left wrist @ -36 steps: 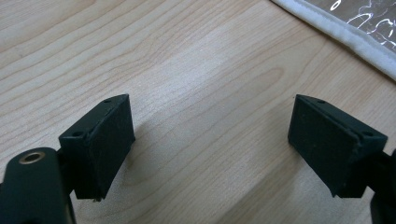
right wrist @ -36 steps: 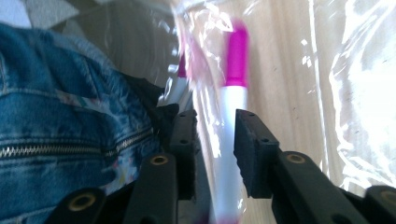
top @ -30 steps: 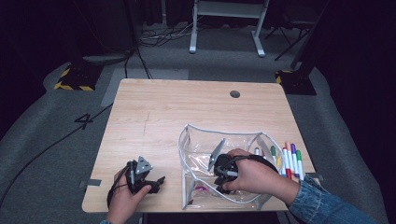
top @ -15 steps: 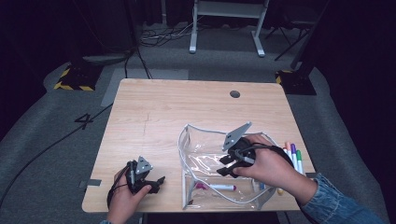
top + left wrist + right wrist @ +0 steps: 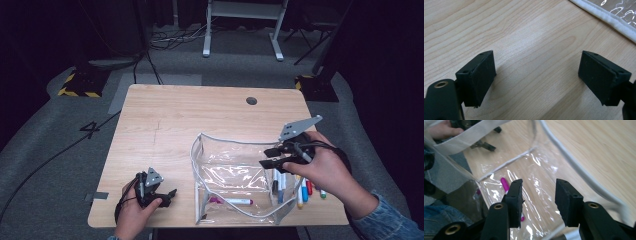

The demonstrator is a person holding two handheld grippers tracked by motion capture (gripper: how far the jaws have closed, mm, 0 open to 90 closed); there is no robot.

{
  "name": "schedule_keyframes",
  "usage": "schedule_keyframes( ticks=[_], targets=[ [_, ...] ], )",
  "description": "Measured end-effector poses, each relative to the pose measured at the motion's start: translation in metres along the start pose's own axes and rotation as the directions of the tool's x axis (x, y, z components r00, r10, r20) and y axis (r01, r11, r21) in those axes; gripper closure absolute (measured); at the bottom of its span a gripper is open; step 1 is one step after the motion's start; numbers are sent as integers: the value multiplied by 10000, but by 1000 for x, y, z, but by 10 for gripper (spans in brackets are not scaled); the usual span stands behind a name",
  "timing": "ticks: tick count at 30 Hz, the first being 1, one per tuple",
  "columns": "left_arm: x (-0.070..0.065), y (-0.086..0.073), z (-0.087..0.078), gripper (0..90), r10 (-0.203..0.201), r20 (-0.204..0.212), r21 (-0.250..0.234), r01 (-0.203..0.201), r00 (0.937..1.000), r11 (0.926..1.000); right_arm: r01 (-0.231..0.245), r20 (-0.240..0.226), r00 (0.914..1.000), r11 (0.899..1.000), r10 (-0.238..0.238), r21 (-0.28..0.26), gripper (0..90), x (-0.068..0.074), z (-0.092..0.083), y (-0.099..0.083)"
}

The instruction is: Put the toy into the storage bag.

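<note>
right gripper (image 5: 266, 157): jaws apart, just been opening, nothing between them, above the clear pouch (image 5: 235, 170) rim | purple-capped marker (image 5: 235, 201): inside pouch, below and ahead of that gripper | loose markers (image 5: 300, 187): beneath its hand | left gripper (image 5: 167, 195): open, empty, on desk (image 5: 175, 120)

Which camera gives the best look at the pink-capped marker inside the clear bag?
The high view: the pink-capped marker lies whole on the floor of the clear bag, near its front edge. The right gripper view catches its pink cap, partly behind a jaw. The left gripper view has just the bag's white rim.
</note>
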State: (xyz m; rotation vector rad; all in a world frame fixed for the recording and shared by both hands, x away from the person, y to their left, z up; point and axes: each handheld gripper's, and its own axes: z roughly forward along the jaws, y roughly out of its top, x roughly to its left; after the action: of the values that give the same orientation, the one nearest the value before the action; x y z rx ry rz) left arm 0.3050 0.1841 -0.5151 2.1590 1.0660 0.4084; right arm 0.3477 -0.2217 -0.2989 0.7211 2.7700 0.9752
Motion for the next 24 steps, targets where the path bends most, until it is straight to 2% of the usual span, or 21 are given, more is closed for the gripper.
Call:
schedule_keyframes(
  ticks=[6,12,18,20,24],
  targets=[
    [0,0,0,148,-2,4,6,2,10000,10000,-789,626,9947,9962,811,-374,580,-24,-26,-22],
    [0,0,0,148,-4,7,6,4,10000,10000,-1584,1232,9783,9846,1667,-741,569,-46,-51,-49],
    [0,0,0,148,-1,1,4,1,10000,10000,-2394,1919,9491,9679,2499,-767,552,-71,-60,-79],
    [0,0,0,148,-2,2,3,2,10000,10000,-2751,2096,9355,9586,2846,-738,549,-81,-59,-91],
    [0,0,0,148,-5,3,2,5,10000,10000,-3191,2538,9110,9455,3250,-653,550,-97,-53,-111]
  ],
)
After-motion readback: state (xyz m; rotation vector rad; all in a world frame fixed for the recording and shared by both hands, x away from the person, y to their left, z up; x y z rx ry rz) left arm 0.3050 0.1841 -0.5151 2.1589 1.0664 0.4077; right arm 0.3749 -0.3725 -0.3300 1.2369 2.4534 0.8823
